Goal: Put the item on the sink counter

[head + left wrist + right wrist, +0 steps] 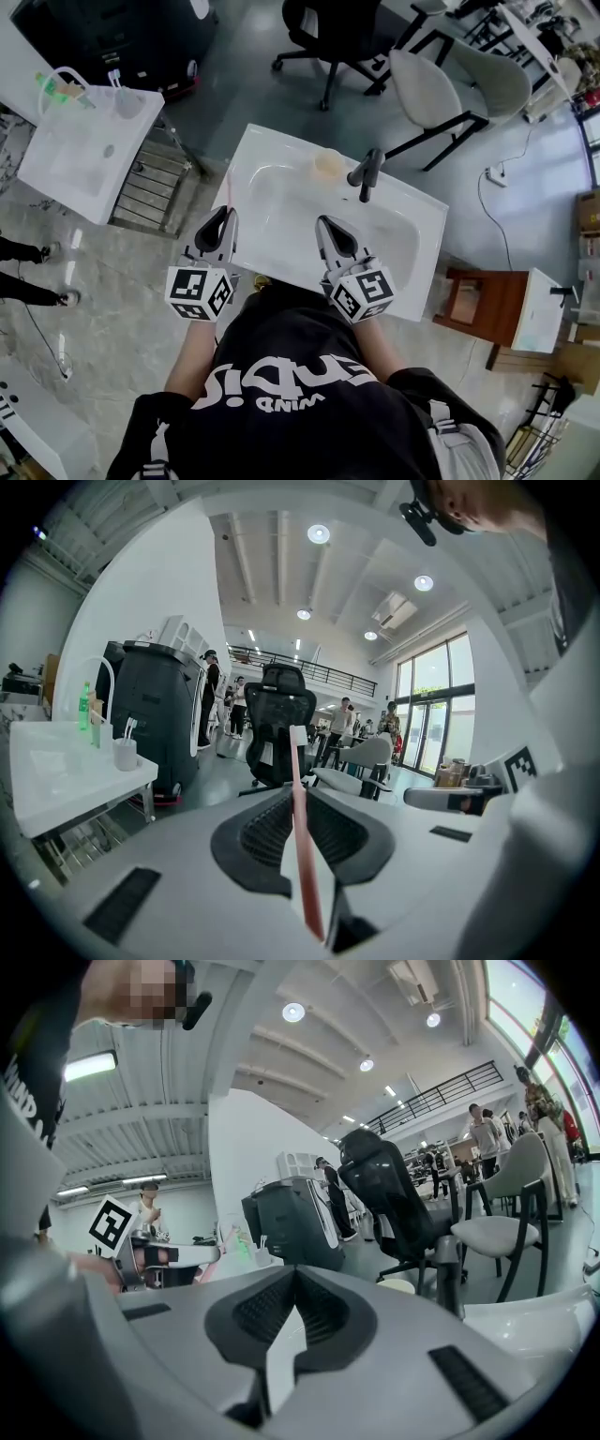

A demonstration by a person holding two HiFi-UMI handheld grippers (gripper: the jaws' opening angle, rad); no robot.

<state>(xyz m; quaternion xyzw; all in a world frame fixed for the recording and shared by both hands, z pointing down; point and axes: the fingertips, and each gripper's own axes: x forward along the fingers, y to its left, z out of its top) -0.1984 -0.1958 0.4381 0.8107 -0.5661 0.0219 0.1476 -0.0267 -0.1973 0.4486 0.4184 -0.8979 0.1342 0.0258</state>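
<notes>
**We carry a slim pink toothbrush (302, 841) in the left gripper (223, 217) to the white ceramic sink counter (258, 150)**

Head view: the brush pokes forward over the counter's left edge, while the right gripper (326, 225) hangs above the basin's near edge. Left gripper view: the jaws clamp the thin pink handle, its white head pointing away. We would lay it flat on the bare left rim, clear of the basin's slope, before letting go. Right gripper view: jaws closed together, nothing between them.

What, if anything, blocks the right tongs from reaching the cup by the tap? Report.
Probably nothing; yes, it looks reachable. The cup stands in the open on the back edge of the sink beside the tap, and only bare basin lies between it and the right tongs, which are shut and empty.
</notes>
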